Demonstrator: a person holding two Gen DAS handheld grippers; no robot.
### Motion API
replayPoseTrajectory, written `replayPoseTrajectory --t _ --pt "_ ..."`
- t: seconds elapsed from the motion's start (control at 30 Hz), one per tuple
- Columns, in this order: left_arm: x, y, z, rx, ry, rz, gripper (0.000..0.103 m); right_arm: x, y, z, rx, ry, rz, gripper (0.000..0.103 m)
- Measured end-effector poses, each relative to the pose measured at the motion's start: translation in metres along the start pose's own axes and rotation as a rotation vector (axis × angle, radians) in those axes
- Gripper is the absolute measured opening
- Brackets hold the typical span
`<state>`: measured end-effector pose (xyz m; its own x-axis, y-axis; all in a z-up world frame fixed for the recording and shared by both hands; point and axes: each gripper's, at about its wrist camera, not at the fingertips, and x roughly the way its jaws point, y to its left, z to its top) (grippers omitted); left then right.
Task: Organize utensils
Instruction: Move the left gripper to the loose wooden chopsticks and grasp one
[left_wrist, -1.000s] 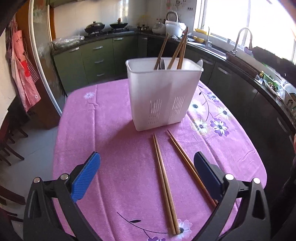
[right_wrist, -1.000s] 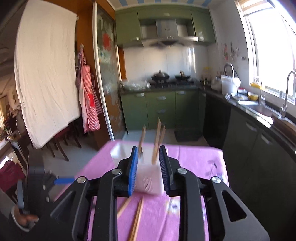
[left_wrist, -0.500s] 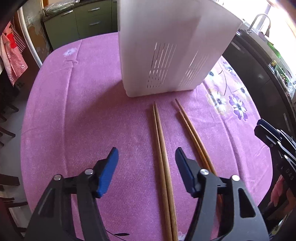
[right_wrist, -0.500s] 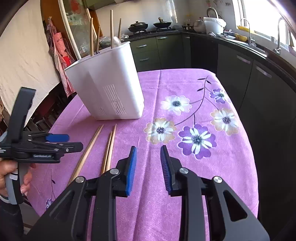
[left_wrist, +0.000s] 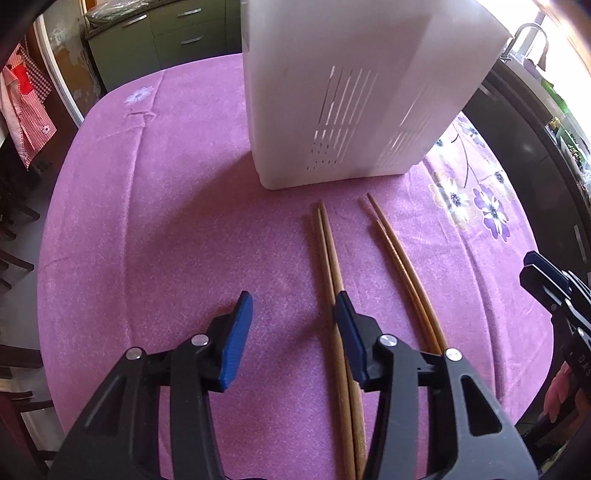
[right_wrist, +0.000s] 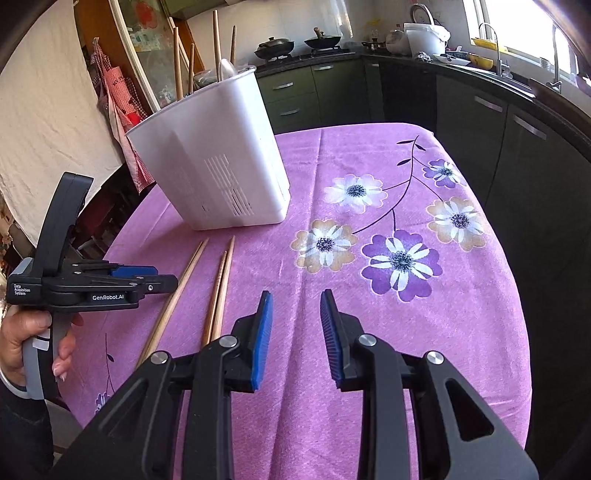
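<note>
two pairs of chopsticks (left_wrist: 334, 266) lie on the bench (left_wrist: 147, 221) just before the white holder (left_wrist: 351, 92), ready for sorting. the left gripper (left_wrist: 291, 321) hangs low beside one pair, jaws just narrowing, nothing between. the right gripper (right_wrist: 295, 325) waits, jaws slightly apart, empty.

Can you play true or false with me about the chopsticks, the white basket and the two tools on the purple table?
1. Two pairs of chopsticks lie on the tablecloth. True.
2. The white basket is empty. False: chopsticks stand in it.
3. The left tool grips a chopstick. False: nothing sits between its pads.
4. The right tool holds nothing. True.
5. The basket lies tipped over. False: it stands upright.
</note>
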<state>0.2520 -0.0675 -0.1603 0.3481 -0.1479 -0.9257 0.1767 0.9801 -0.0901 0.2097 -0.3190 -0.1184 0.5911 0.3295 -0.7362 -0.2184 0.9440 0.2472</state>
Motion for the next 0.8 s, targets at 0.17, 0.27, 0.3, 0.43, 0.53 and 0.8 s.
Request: replayPoseTrajectory --t 0.17,0.27,0.3,0.43,0.53,0.8 --pt "0.003 -0.003 0.002 0.014 0.005 0.02 0.045 0.001 -0.001 0.0 0.006 0.007 0.003 0.027" --pt "0.007 -0.011 0.006 0.028 0.007 0.039 0.045 0.002 -0.001 -0.001 0.007 0.009 0.004 0.028" --pt "0.008 -0.014 0.007 0.029 0.007 0.047 0.045 0.002 -0.001 -0.001 0.006 0.01 0.006 0.028" --pt "0.012 -0.029 0.011 0.046 0.005 0.045 0.04 0.003 0.0 -0.001 0.006 0.013 0.011 0.03" --pt "0.014 -0.039 0.013 0.071 -0.002 0.069 0.024 0.005 -0.001 -0.001 0.011 0.018 0.014 0.03" --pt "0.014 -0.039 0.021 0.06 -0.003 0.048 0.005 0.003 -0.003 -0.002 0.02 0.015 0.017 0.03"
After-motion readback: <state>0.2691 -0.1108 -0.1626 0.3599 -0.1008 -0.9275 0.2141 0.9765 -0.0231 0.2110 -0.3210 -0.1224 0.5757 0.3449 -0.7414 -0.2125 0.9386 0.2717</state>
